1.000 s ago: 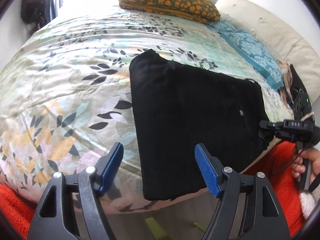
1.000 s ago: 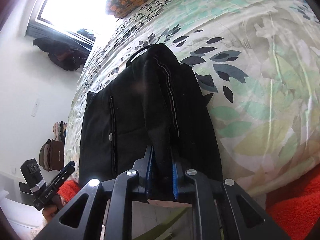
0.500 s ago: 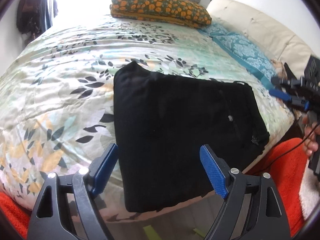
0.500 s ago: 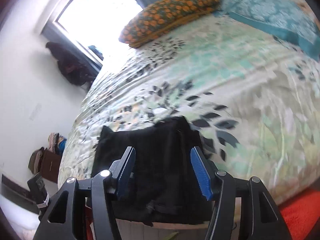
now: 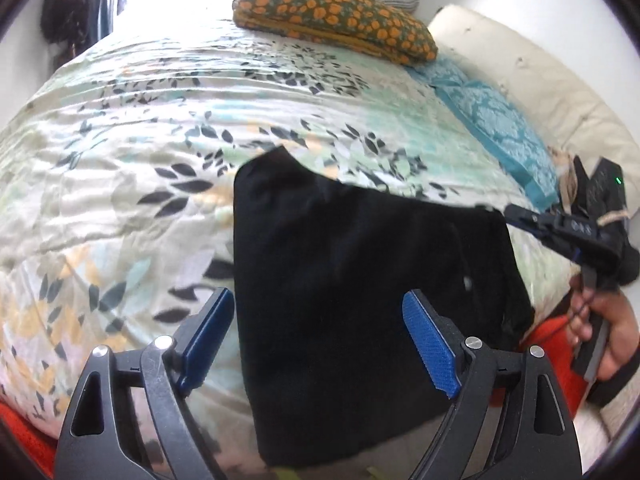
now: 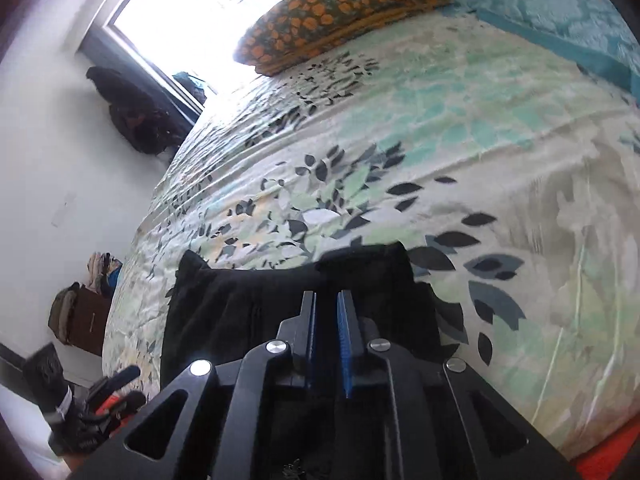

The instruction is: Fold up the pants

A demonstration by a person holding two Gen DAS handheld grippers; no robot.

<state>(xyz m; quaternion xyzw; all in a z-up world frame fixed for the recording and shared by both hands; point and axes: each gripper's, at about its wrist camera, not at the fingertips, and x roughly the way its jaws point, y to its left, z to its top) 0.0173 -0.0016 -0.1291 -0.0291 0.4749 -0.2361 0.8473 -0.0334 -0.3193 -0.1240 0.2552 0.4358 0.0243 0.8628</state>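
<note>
Left wrist view: the black pants (image 5: 360, 280) lie folded on the bed (image 5: 120, 160), just ahead of the left hand-held gripper (image 5: 316, 340), which has just opened wide and holds nothing.

Right wrist view: the right hand-held gripper (image 6: 326, 332) has just closed, empty, above the pants' near edge.

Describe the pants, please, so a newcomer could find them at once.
Start at the bed with the leaf-print cover. At its near edge lies a flat black rectangle: the pants, folded. They are the only plain dark cloth there; the pillow far behind is orange-spotted.
</note>
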